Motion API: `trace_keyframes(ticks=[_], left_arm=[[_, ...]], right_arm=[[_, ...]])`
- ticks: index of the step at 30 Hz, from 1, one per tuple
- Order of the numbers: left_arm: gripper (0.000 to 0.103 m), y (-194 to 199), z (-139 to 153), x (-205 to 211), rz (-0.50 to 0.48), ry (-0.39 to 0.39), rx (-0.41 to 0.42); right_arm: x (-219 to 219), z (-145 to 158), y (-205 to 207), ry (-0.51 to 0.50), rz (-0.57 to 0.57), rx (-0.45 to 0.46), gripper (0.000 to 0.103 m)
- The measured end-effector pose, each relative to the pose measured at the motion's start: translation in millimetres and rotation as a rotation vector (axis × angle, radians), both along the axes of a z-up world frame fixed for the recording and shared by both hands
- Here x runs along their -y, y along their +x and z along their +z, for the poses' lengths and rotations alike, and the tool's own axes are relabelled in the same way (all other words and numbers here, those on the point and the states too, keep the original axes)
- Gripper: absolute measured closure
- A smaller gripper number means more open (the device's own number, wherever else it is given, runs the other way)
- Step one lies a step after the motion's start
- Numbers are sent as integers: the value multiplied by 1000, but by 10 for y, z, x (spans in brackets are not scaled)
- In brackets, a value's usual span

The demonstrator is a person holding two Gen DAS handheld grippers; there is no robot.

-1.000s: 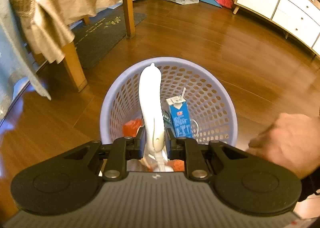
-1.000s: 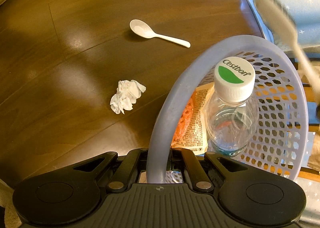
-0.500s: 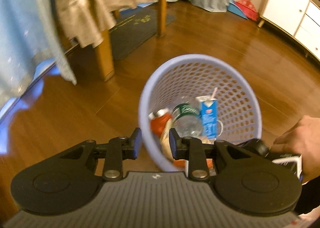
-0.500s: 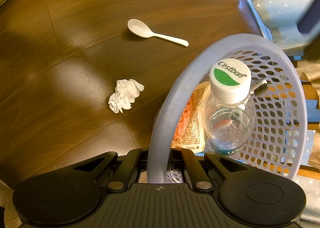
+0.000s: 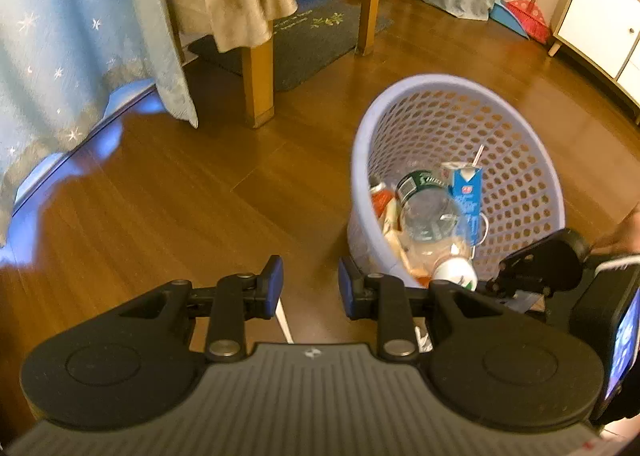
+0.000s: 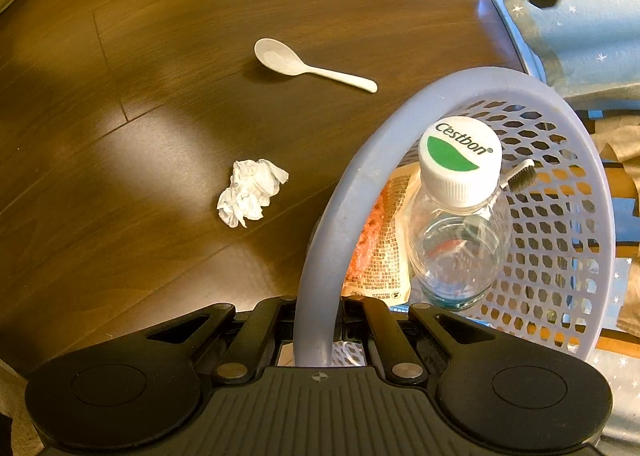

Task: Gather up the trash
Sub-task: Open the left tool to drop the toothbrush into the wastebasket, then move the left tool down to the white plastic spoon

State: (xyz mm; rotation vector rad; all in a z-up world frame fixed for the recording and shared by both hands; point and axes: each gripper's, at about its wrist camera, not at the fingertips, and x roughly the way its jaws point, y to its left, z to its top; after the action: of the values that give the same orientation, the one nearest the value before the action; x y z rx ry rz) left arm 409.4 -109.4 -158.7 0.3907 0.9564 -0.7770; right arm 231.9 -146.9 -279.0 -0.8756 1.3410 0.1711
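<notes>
The right tongs (image 6: 318,320) clamp the basket (image 6: 360,176) rim; the left tongs (image 5: 310,282) gape empty. The spoon (image 6: 308,66) lies on the floor, handle toward the basket.

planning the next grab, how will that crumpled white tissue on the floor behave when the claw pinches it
The crumpled tissue looks loosely wadded, so it will probably squash flat between the fingers rather than resist. It likely weighs almost nothing, and a nudge may just slide it over the glossy wood floor. Being soft, it seems unlikely to roll or break.
</notes>
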Motion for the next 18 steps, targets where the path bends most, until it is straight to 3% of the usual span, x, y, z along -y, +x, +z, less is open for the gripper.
trace_keyframes(ticks=[18], left_arm=[[78, -30, -704, -452, 81, 78, -49]], right_arm=[[51, 22, 9, 11, -24, 1, 103]])
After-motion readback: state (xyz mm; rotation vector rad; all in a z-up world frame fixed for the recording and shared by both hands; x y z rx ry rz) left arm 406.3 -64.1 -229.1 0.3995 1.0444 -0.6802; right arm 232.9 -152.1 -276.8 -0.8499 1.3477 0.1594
